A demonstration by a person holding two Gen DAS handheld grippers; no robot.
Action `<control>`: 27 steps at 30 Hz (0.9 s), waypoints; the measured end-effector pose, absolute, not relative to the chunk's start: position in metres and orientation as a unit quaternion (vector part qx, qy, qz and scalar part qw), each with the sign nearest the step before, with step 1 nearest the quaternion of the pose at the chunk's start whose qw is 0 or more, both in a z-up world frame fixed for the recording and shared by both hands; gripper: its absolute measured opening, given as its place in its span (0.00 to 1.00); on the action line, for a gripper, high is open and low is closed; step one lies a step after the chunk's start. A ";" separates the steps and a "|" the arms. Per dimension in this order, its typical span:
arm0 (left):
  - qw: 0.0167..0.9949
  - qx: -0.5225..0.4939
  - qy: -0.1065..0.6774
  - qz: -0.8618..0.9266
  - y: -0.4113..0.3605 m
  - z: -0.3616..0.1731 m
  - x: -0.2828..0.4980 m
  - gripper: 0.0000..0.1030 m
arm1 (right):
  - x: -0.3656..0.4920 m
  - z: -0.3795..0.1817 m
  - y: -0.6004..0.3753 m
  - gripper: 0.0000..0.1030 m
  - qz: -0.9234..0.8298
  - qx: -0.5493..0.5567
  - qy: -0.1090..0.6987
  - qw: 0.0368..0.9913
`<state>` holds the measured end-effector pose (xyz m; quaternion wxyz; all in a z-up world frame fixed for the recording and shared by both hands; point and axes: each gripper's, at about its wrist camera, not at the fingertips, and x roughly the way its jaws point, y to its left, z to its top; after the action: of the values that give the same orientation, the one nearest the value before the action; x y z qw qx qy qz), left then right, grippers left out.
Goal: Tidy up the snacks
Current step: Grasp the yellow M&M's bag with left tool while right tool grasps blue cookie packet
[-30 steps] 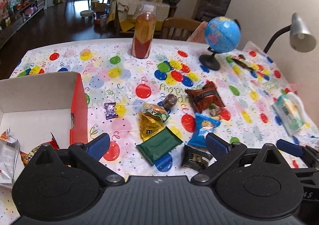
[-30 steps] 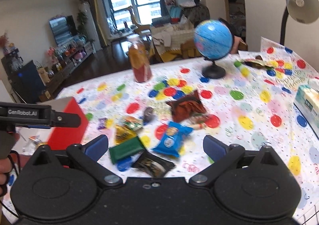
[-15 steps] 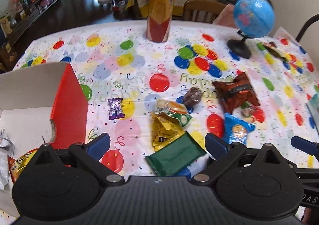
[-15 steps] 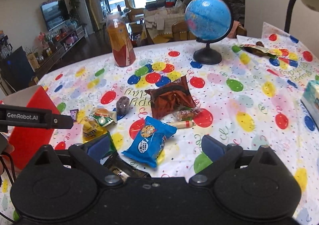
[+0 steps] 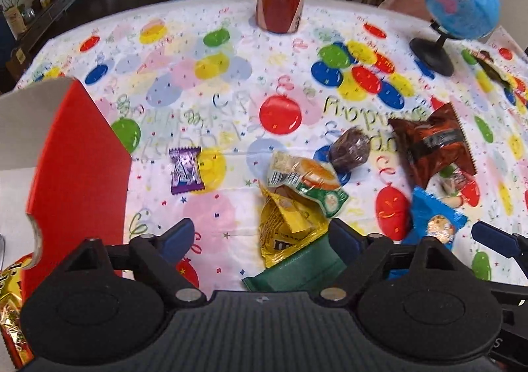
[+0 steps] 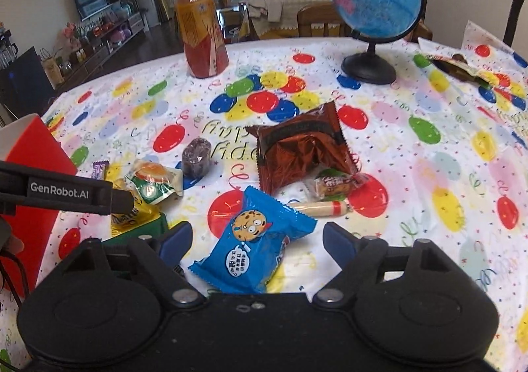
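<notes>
Loose snacks lie on the balloon-print tablecloth. My left gripper (image 5: 260, 235) is open and empty, low over the yellow candy bag (image 5: 287, 226) and green packet (image 5: 297, 269); a burger-print packet (image 5: 307, 184) lies just beyond. A purple candy (image 5: 185, 170) lies to the left, near the red box (image 5: 76, 174). My right gripper (image 6: 257, 240) is open, its fingers either side of the blue cookie packet (image 6: 254, 240). Beyond it lie a brown foil bag (image 6: 300, 147), a sausage stick (image 6: 318, 208) and a dark round snack (image 6: 196, 157).
A juice bottle (image 6: 201, 35) and a globe (image 6: 376, 2) stand at the table's far side. The red box holds snack packets (image 5: 10, 299) at its near end. An opened wrapper (image 6: 458, 66) lies far right. The left gripper's arm (image 6: 62, 190) crosses the right wrist view.
Both grippers have moved forward and down toward the snacks. The blue cookie packet now sits between the right fingers; the yellow bag and green packet sit by the left fingers.
</notes>
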<state>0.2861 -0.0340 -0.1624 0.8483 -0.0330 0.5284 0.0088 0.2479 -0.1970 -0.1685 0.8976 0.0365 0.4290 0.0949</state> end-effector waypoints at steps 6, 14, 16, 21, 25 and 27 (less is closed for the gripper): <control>0.836 -0.050 0.547 -0.003 -0.030 -0.173 0.294 0.69 | 0.259 -0.179 -0.194 0.75 0.089 0.051 0.448 0.888; 0.833 -0.061 0.549 -0.029 -0.034 -0.174 0.297 0.47 | 0.263 -0.187 -0.189 0.58 0.083 0.053 0.466 0.879; 0.832 -0.066 0.549 -0.034 -0.034 -0.174 0.297 0.37 | 0.263 -0.187 -0.190 0.49 0.086 0.056 0.465 0.879; 0.837 -0.064 0.543 -0.033 -0.031 -0.172 0.295 0.29 | 0.259 -0.184 -0.193 0.39 0.085 0.067 0.460 0.881; 0.839 -0.071 0.539 -0.030 -0.025 -0.167 0.292 0.28 | 0.253 -0.178 -0.194 0.38 0.086 0.072 0.454 0.884; 0.839 -0.078 0.537 -0.030 -0.023 -0.163 0.289 0.28 | 0.250 -0.173 -0.194 0.38 0.088 0.075 0.450 0.885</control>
<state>0.2886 -0.0229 -0.1631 0.8391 -0.0779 0.5375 -0.0295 0.2495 -0.1944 -0.1731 0.8854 0.0754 0.4501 0.0884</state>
